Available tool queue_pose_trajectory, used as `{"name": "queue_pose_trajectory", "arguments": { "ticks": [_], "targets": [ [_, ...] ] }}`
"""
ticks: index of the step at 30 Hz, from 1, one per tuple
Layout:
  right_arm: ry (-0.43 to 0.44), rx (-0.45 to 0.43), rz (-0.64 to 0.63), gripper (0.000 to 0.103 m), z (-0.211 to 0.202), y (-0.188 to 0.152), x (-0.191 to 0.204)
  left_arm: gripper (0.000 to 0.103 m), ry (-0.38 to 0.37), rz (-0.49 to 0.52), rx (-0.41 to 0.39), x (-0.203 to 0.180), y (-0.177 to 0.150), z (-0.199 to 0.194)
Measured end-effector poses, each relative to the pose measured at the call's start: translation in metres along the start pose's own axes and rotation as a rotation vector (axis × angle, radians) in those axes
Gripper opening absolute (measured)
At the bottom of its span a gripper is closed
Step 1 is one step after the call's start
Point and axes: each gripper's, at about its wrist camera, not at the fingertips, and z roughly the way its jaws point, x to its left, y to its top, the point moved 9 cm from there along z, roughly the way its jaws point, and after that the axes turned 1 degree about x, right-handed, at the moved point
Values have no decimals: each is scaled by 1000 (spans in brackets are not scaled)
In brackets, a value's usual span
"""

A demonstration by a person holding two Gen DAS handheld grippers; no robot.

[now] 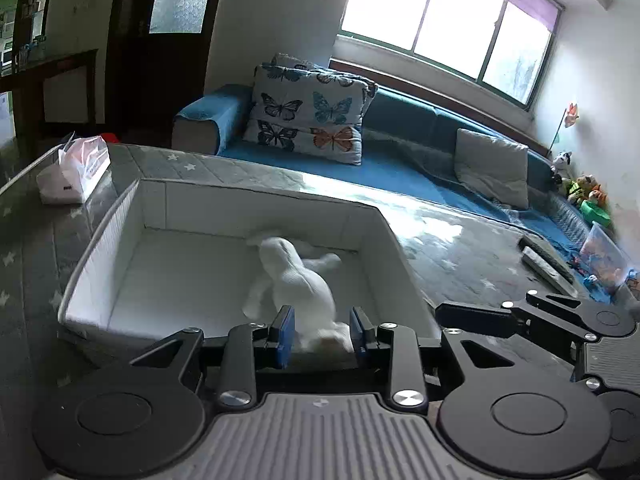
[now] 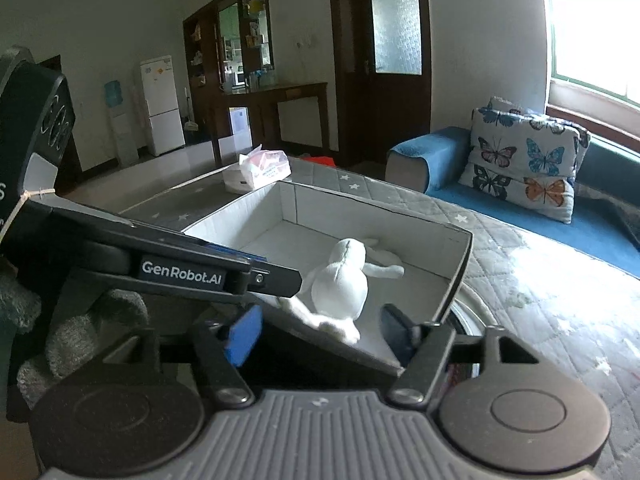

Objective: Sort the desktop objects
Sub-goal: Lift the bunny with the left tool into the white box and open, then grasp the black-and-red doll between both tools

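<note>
A white plush bunny (image 1: 294,280), soft and long-limbed, lies face-down inside the white open box (image 1: 120,240) on the grey starred counter (image 1: 460,260). Left tool (image 1: 322,334) and right tool (image 2: 320,334) both stand apart, clamping nothing.

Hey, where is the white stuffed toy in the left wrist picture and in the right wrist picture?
Left wrist view: stuffed toy lies low in the middle, inside the white box.
Right wrist view: stuffed toy lies just below the middle, in the same box.
Shared landmark: butterfly pillow on the blue sofa.
</note>
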Motion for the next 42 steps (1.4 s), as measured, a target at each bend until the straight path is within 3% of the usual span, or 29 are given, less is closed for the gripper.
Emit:
{"name": "queue_pose_trajectory", "arguments": {
  "ticks": [2,5,19,25,32,42],
  "targets": [
    [-1,-3,-6,70,-10,-6,3,33,-14,3,-5,-8,-8,-8],
    [-3,-2,-8,79,-26,-20,6,33,-31,4,-6,-17,-22,-17],
    [-78,26,19,90,-91,-90,-9,33,-136,34,72,-72,-72,-27],
    [-108,69,39,90,-100,-116,-21,33,-200,44,120,-97,-87,-19],
    [-107,90,60,89,-96,-128,-30,33,-222,3,182,-101,-97,-9],
    [-78,120,79,76,-82,-134,-31,35,-274,-83,241,-107,-99,8]
  ]
}}
